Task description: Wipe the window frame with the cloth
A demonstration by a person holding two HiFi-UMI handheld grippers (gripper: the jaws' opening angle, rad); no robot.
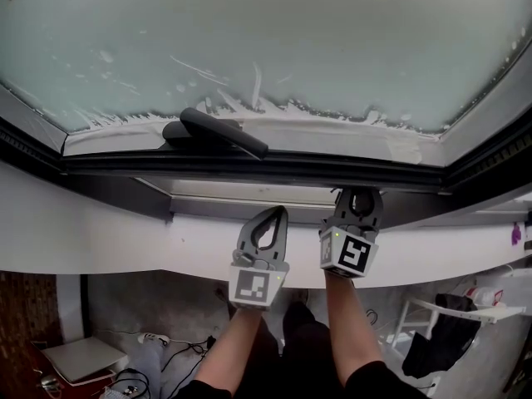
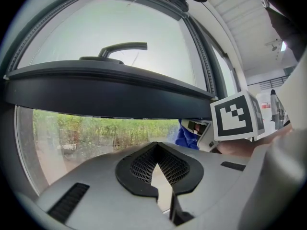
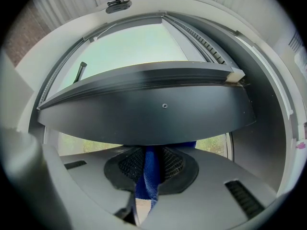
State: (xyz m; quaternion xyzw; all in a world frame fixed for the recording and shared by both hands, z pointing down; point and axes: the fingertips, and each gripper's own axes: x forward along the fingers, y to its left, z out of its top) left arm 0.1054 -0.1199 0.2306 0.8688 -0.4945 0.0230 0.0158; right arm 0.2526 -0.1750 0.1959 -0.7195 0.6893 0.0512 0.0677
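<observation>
Status: right gripper (image 1: 357, 199) up at window frame (image 1: 249, 166)
its jaws pinching blue cloth (image 3: 149, 174); left gripper (image 1: 274, 214) jaws pressed together, empty

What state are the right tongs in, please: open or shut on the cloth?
Shut on it: in the right gripper view the right tongs pinch the blue cloth between their ribbed pads.

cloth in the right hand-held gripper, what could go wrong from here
1. The cloth sits as a narrow fold in the right hand-held gripper; dragging along the dark window frame might pull it out.
2. Its jaws sit close under that frame, so bare plastic could scrape it instead of cloth.
3. The left hand-held gripper, shut and empty, is close beside and could collide.
</observation>
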